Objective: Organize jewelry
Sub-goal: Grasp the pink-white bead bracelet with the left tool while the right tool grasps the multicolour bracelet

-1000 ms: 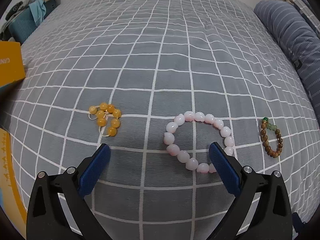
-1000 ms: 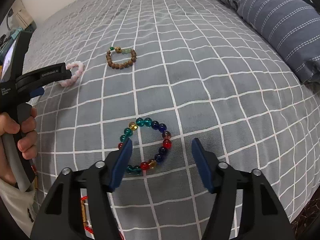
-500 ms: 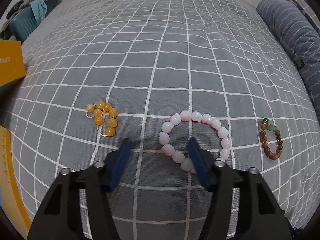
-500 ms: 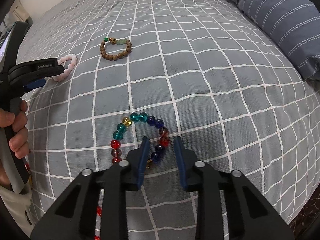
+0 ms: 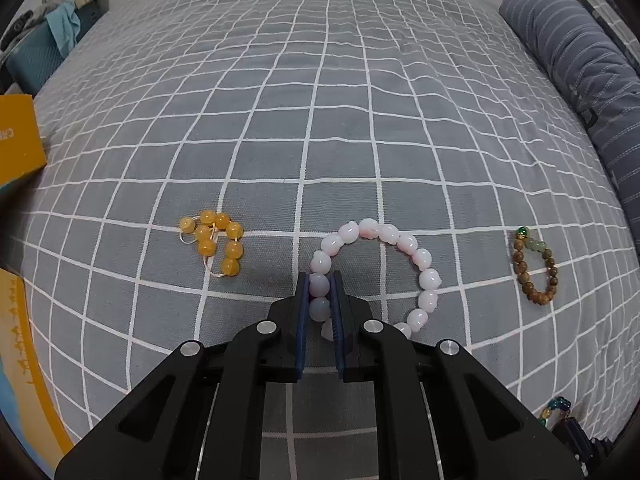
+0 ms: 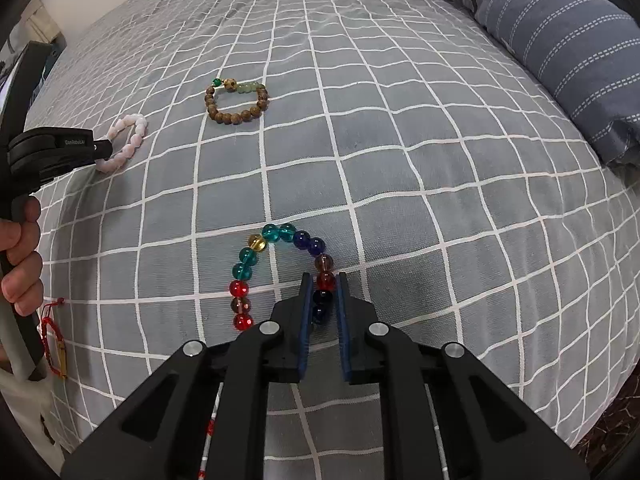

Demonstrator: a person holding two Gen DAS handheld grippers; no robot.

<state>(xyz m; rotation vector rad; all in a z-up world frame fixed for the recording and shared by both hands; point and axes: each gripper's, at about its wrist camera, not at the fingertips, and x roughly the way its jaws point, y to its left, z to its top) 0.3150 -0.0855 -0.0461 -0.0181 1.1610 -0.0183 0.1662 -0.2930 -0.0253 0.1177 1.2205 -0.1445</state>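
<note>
A pink bead bracelet [image 5: 404, 242] lies on the grey checked bedspread [image 5: 320, 120]. My left gripper [image 5: 319, 286] is shut on its left side, with beads between the blue pads. A multicoloured glass bead bracelet [image 6: 256, 256] lies nearer the bed's edge. My right gripper [image 6: 323, 286] is shut on its right side. A brown wooden bracelet with green beads [image 5: 534, 272] lies to the right of the pink one and also shows in the right wrist view [image 6: 236, 100]. An amber bead bracelet [image 5: 216, 240] lies bunched to the left.
A striped blue pillow [image 6: 560, 40] lies along the bed's right side. An orange box [image 5: 16, 140] stands at the left edge. A red cord charm [image 6: 56, 340] lies by the hand holding the left gripper [image 6: 52, 152].
Both grippers closed from wide open. The left one came down on the pink bracelet's beads, the right one on the multicoloured bracelet's beads.
</note>
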